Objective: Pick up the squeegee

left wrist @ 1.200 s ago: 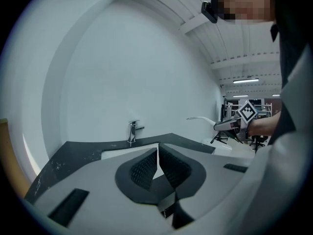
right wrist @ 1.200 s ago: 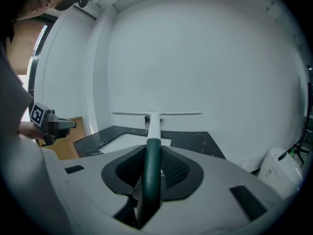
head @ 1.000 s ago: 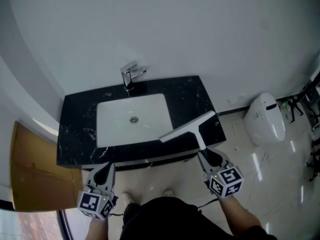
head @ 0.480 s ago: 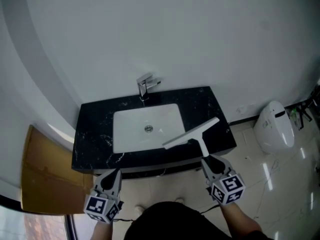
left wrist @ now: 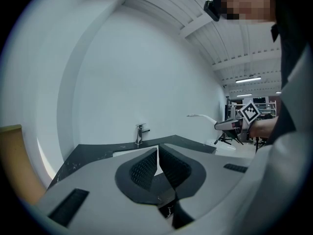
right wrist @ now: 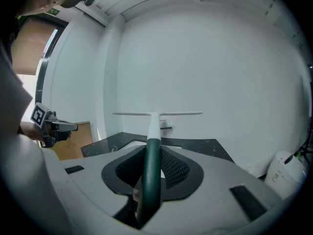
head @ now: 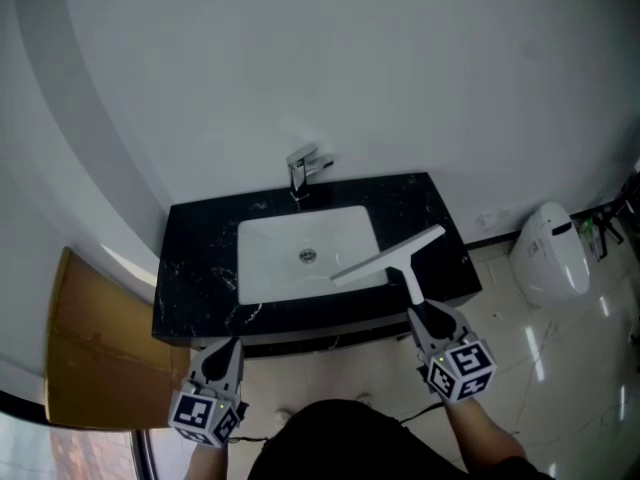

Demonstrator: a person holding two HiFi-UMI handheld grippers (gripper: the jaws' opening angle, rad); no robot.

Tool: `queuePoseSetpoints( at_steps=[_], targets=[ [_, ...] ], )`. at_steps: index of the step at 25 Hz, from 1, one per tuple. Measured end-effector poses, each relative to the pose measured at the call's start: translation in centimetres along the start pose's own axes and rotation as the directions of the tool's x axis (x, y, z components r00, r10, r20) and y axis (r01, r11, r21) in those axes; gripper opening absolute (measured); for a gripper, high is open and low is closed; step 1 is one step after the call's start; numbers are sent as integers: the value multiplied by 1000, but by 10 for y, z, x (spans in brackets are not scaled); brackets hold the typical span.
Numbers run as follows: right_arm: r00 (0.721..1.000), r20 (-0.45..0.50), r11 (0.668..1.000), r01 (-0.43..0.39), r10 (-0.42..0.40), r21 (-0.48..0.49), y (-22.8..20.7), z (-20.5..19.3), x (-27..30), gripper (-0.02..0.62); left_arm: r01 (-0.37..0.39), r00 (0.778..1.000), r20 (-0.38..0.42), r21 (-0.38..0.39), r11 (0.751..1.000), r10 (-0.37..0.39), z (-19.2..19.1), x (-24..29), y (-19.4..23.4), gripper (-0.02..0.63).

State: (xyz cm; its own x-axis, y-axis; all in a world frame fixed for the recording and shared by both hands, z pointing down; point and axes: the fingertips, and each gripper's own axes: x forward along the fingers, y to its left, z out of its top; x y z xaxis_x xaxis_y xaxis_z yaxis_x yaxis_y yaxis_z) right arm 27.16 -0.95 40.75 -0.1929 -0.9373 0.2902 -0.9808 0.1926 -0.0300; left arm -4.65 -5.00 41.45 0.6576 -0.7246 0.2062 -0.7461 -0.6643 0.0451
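Green-handled squeegee (right wrist: 152,131) sits pinched in the right hand-held gripper (head: 425,314), its white blade raised over the black worktop (head: 200,268) right of the sink (head: 285,263). Left hand-held gripper (head: 220,358), pressed together and empty, hangs near a brown board (head: 95,353).

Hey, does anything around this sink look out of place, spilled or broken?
Nothing stands out. The faucet stands upright, the black counter and white basin show no spill or damage, and the right gripper holds the squeegee in its jaws. A brown cardboard sheet sits beside the counter's left end.
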Motion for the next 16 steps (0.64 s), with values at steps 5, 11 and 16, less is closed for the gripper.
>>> queuePoseSetpoints(
  at_steps=[5,11,16],
  targets=[
    [1000,-3,1000,5,-5,-6,4,3,3,100,-6,1000,-8,-14,1000,6,-5,-4,8,8],
    [1000,-15,1000,3,-3,-8,6,2,4,100,0,1000,4,-17,1000,0,-3,-3,9,8],
    [1000,-15,1000,5,-5,-4,7,1,2,100,-1,1000,-6,-20,1000,0,-7,-4,8,8]
  ],
)
